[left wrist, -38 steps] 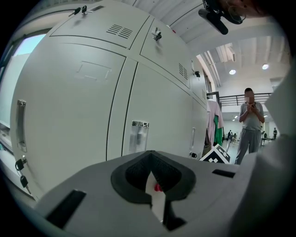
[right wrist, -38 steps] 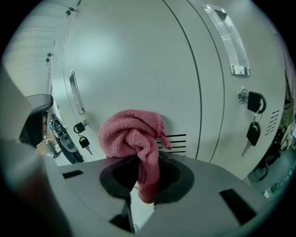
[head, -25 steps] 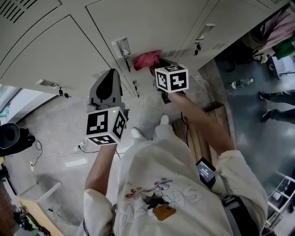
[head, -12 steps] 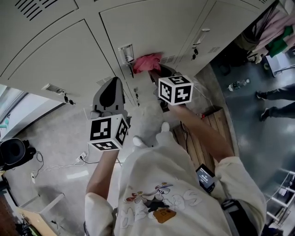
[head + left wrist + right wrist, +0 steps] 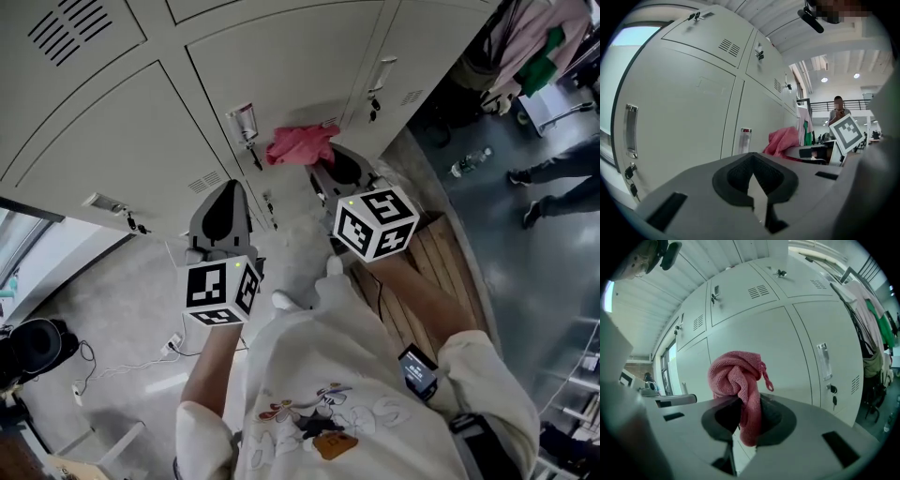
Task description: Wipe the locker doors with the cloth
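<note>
Snugly within right claw [image 5: 746, 420]: pink cloth [image 5: 733, 376]

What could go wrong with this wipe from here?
1. The cloth is bunched in the right gripper, so little of it may meet the door, and the gripper itself could scrape it.
2. Its loose loop could snag on the handle close by.
</note>
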Demonstrator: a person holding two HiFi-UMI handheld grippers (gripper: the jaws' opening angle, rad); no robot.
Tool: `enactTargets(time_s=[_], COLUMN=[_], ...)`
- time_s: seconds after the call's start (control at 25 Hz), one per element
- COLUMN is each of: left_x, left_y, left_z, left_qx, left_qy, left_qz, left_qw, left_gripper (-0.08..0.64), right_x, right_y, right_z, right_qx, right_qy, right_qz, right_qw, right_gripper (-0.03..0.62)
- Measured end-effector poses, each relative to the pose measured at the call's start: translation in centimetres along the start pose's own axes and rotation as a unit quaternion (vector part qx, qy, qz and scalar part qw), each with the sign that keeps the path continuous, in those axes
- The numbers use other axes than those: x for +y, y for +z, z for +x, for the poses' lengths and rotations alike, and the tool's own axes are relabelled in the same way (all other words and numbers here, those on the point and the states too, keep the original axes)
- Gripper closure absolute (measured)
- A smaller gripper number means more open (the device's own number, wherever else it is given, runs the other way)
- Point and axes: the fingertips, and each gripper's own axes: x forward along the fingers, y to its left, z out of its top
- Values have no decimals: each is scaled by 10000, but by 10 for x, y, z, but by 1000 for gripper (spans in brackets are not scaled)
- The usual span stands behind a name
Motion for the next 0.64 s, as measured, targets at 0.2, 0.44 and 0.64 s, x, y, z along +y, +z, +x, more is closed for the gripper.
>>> enactTargets(time_s=[0.2,0.44,0.64], left_x=[-2,3,9], left_y=[10,20,27], left_z=[-10,-21,-30], left_qx=[-113,-199,-249], left_qy=[-61,-51,-24], left_qz=[113,142,146], left_qw=[9999,9997,9996], left_gripper=[555,555,555], right_x=[4,16,30], right_y=[15,27,31], right_z=[-24,-38,-36], right_qx=[-220,-366,-392], right_qy=[-84,-108,-51], right_qz=[-16,-11,10], right_qw=[9997,9993,9992], right_gripper=[523,523,523])
